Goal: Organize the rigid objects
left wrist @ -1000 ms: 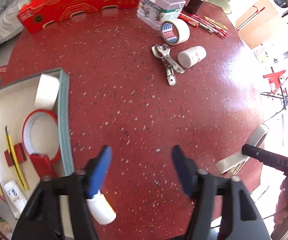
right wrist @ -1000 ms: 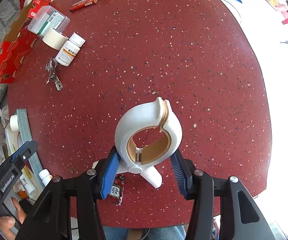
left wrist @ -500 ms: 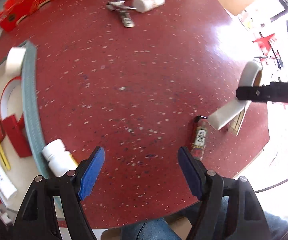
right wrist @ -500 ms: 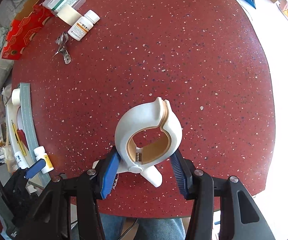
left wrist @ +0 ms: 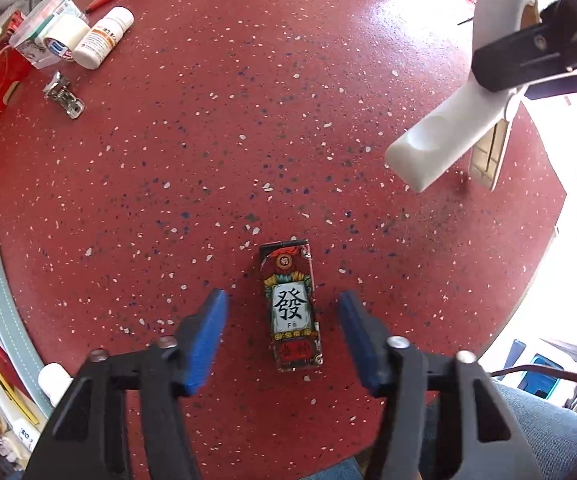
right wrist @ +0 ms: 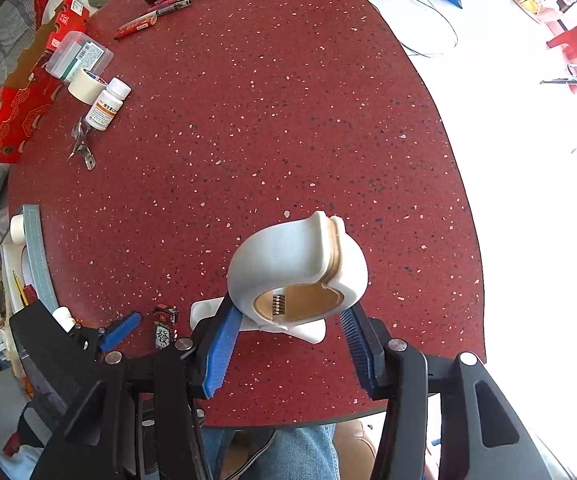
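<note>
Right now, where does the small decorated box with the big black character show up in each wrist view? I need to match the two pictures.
Left wrist: the decorated box lies flat at lower centre, between the open left gripper fingers, untouched.
Right wrist: the same box is small at lower left, beside the left gripper's blue pad.
Shared landmark: the white pill bottle lying next to the tape roll, upper left in both.

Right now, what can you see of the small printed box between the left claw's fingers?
The small printed box is narrow and rectangular, lying flat on the red speckled table, long axis pointing away from the camera. Its top face is printed in red, green and gold around a white panel with a black Chinese character. It looks like glossy card or plastic. It sits between the left claw fingers, which have just been closing; gaps remain on both sides, nothing touches it.
</note>
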The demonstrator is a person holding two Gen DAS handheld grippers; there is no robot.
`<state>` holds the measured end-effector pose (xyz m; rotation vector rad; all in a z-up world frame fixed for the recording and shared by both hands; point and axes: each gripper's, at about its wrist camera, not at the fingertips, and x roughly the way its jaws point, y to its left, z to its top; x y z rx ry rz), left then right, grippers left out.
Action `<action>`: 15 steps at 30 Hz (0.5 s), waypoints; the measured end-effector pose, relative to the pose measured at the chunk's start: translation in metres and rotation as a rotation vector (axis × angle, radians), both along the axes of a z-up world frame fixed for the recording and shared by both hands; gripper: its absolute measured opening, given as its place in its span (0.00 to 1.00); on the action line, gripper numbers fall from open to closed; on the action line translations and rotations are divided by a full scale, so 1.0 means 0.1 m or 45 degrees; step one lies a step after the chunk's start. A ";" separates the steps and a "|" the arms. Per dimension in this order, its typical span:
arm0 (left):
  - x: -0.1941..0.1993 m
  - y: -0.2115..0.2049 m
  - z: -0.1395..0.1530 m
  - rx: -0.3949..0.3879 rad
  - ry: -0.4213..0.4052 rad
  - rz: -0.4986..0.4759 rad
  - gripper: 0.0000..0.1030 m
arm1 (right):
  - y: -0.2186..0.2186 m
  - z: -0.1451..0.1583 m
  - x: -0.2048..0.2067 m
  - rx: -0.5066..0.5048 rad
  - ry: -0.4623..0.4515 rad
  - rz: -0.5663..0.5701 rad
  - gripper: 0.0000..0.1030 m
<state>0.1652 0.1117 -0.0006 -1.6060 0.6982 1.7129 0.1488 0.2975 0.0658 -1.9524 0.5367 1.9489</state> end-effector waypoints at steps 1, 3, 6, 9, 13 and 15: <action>-0.03 -0.06 0.01 0.008 -0.031 0.024 0.25 | -0.01 0.00 -0.02 -0.002 0.005 0.008 0.51; -0.14 -0.22 0.02 0.035 -0.128 0.116 0.25 | -0.07 0.01 -0.04 -0.004 0.015 0.024 0.51; -0.27 -0.52 0.15 0.083 -0.136 0.211 0.25 | -0.17 0.06 -0.07 -0.012 0.037 0.046 0.51; -0.41 -0.84 0.39 0.164 -0.126 0.302 0.25 | -0.37 0.09 -0.17 -0.010 0.066 0.096 0.51; -0.50 -1.24 0.74 0.231 -0.076 0.395 0.25 | -0.66 0.20 -0.29 -0.012 0.104 0.189 0.51; -0.58 -1.42 0.83 0.248 -0.048 0.441 0.25 | -0.81 0.25 -0.35 -0.010 0.123 0.235 0.51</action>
